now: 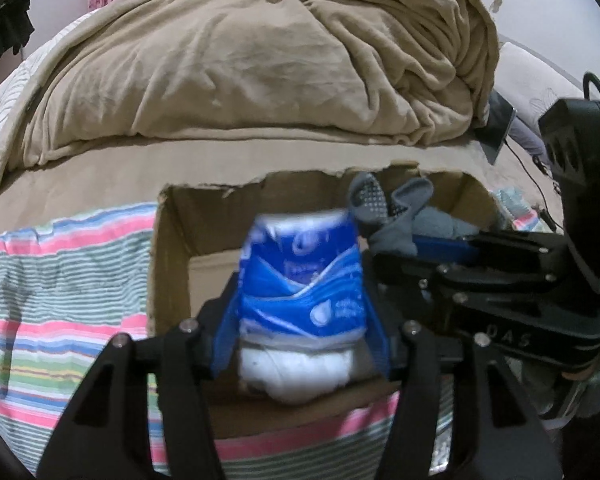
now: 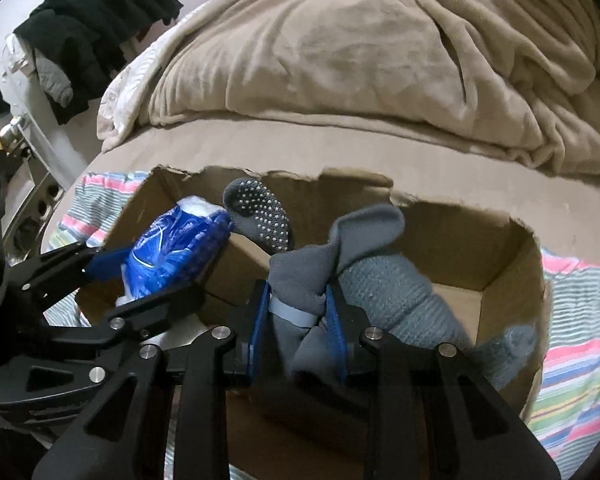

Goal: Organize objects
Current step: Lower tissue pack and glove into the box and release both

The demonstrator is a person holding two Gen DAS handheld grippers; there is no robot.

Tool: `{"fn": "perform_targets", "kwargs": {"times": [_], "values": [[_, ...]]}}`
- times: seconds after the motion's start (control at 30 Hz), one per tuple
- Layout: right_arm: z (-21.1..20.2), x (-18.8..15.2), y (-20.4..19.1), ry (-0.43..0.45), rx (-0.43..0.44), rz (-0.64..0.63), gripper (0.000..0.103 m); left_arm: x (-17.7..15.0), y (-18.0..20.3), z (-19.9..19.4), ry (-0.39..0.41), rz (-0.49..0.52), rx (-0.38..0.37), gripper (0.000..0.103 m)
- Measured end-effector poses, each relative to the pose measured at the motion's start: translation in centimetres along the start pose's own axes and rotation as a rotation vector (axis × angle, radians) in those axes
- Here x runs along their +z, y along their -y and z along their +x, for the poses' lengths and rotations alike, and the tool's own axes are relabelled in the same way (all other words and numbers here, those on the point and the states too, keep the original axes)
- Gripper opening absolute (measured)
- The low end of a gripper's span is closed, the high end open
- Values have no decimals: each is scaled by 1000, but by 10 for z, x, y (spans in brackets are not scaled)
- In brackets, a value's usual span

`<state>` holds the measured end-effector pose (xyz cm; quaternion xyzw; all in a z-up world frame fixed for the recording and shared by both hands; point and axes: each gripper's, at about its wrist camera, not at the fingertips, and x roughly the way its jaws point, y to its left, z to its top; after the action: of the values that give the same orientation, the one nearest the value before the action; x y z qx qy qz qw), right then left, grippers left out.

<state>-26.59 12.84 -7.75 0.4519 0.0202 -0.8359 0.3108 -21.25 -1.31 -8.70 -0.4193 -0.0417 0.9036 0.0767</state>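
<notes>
My left gripper point(image 1: 302, 316) is clamped on the blue tissue pack point(image 1: 302, 280), held over the open box point(image 1: 172, 248); my right gripper point(image 2: 296, 320) pinches the grey socks point(image 2: 300, 276) over the same box, with the pack at its 10 o'clock. To do this well I judge each should go low into its own half before release, pack left, socks right, so neither snags the torn rim. Blanket point(image 1: 240, 64) bulks at 12 o'clock, striped sheet point(image 1: 60, 280) at 9; the two grippers nearly touch, the main obstruction.
</notes>
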Motion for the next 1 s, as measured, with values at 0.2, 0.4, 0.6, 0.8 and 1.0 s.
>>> {"fn": "perform_targets", "kwargs": {"times": [0.2,0.4,0.6,0.8,1.0], "values": [[-10,2,-2,14,-11,3,45,3,-3,-10,4,-25,-4,72],[-34,0,-7,44,-24,8,54,4,-9,-41,44,-72,7,73],[-65,-7,-12,73,-40,17,54,-1,-3,-74,75,-70,-5,73],[-99,-16,-21,114,-52,11,57,-10,1,-109,114,-95,9,73],[-128,-28,-32,143,-62,-4,64,-23,9,-139,134,-96,7,73]]}}
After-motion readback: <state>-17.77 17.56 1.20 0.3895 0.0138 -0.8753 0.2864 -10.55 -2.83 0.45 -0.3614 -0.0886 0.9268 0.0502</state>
